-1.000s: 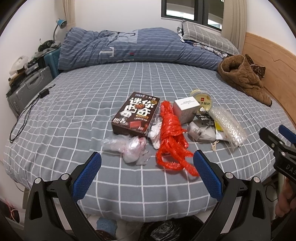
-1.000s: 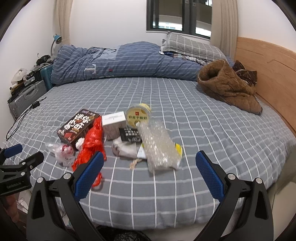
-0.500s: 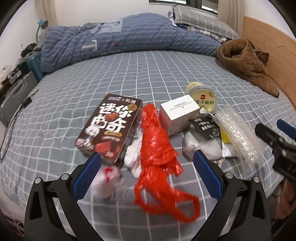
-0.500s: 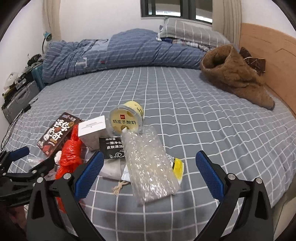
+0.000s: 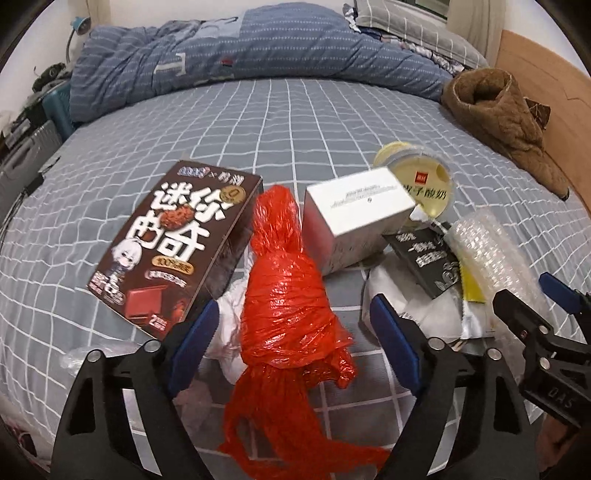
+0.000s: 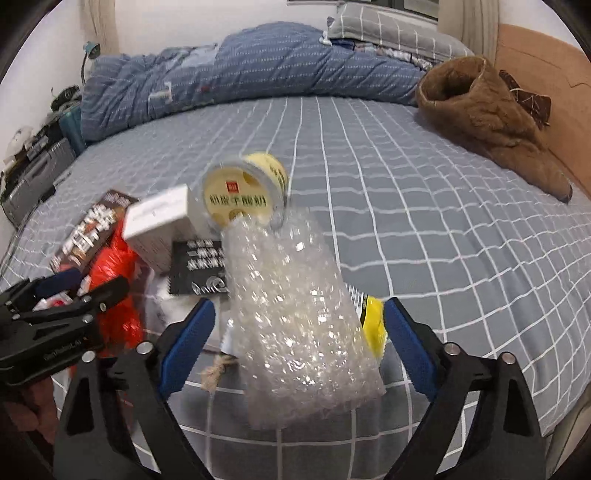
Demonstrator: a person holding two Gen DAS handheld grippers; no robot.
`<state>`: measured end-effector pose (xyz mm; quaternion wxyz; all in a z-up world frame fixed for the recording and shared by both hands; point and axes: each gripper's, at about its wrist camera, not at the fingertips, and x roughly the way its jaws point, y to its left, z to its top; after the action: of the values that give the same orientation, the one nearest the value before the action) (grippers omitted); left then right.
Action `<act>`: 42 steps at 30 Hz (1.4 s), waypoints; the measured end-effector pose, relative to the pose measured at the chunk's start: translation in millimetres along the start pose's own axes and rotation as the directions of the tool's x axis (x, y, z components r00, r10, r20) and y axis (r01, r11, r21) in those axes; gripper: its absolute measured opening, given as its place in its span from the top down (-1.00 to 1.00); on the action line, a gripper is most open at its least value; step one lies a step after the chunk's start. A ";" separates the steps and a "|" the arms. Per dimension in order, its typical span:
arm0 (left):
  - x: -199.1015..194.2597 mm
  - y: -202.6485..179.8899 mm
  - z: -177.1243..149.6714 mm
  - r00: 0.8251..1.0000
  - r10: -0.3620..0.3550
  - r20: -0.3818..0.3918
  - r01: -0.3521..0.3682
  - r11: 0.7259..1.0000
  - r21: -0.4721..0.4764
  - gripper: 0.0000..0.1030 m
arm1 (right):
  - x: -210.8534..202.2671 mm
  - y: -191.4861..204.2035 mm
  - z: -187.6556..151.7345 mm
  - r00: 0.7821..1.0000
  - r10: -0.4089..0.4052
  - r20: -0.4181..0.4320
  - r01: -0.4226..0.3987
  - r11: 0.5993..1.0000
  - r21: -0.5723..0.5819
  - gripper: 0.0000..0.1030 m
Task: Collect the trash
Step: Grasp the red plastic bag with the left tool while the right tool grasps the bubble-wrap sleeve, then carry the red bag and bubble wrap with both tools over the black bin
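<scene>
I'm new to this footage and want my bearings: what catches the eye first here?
A crumpled red plastic bag lies mid-pile on the checked bed, between the closing jaws of the left gripper. The right gripper is closing around a clear bubble wrap pouch.

Ahead of the grippers stretched a bed (image 5: 295, 122) under a grey sheet crossed by white grid lines. Along its far edge, well beyond the fingers, lay a rumpled blue striped duvet (image 5: 236, 55), with a grey checked pillow (image 6: 391, 33) at its right end. Far off to the right, a brown fleecy garment (image 6: 491, 110) sat heaped against the wooden headboard (image 6: 546, 74). Off the bed's left side stood a grey suitcase (image 6: 33, 184) and a blue desk lamp (image 6: 90, 50).
</scene>
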<state>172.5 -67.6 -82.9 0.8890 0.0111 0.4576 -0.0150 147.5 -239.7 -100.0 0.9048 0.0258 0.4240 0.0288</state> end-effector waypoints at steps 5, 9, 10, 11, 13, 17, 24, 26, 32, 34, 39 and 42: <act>13.3 0.9 -2.7 1.000 -0.005 -0.020 0.005 1.000 -0.008 -0.06 | 6.0 -6.3 -1.1 0.999 0.048 -0.021 -0.047 0.998 0.047 -0.27; 16.6 1.4 -4.3 1.000 0.000 -0.021 0.000 1.000 -0.013 0.03 | 10.6 -7.5 -1.5 0.997 0.064 -0.033 -0.062 0.996 0.063 -0.04; 16.5 1.6 -4.1 1.000 -0.001 -0.020 0.000 1.000 -0.021 0.04 | 10.9 -7.3 -1.5 0.997 0.066 -0.030 -0.064 0.996 0.062 0.00; 15.9 2.9 -4.1 1.000 -0.005 -0.018 0.005 1.000 -0.028 0.05 | 10.9 -7.2 -1.2 0.998 0.064 -0.027 -0.062 0.996 0.061 0.01; 14.5 4.2 -3.9 1.000 -0.008 -0.016 0.008 1.000 -0.027 0.06 | 9.5 -7.0 -0.8 0.997 0.069 -0.019 -0.067 0.996 0.064 0.06; 8.0 4.6 -2.9 1.000 -0.011 -0.007 0.011 1.000 -0.025 0.07 | 3.7 -6.4 0.4 0.997 0.076 -0.004 -0.076 0.995 0.062 0.11; -9.4 7.5 2.8 1.000 -0.017 0.020 0.018 1.000 -0.020 0.07 | -4.3 -3.3 1.7 0.997 0.078 0.004 -0.078 0.995 0.057 0.20; -13.0 8.6 3.6 1.000 -0.019 0.024 0.019 1.000 -0.019 0.07 | -5.8 -2.5 1.8 0.997 0.078 0.009 -0.078 0.995 0.056 0.21; -21.4 13.8 5.0 0.999 -0.023 0.032 0.024 1.000 -0.019 0.07 | -17.7 2.6 3.6 0.997 0.072 0.026 -0.073 0.996 0.049 0.21; -25.4 14.8 4.6 0.999 -0.025 0.037 0.026 0.999 -0.018 0.07 | -22.5 2.8 3.4 0.997 0.071 0.032 -0.072 0.996 0.049 0.21; -33.6 17.4 4.5 0.999 -0.028 0.041 0.029 0.999 -0.014 0.07 | -35.2 8.2 7.3 0.997 0.062 0.045 -0.063 0.997 0.037 0.21; -39.9 19.8 3.7 0.999 -0.031 0.041 0.032 0.999 -0.016 0.07 | -44.7 10.3 8.4 0.997 0.059 0.058 -0.061 0.998 0.031 0.21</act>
<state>153.1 -47.3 -48.1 0.8979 -0.0038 0.4395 -0.0254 125.0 -232.9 -59.7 0.9147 0.0539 0.3975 0.0482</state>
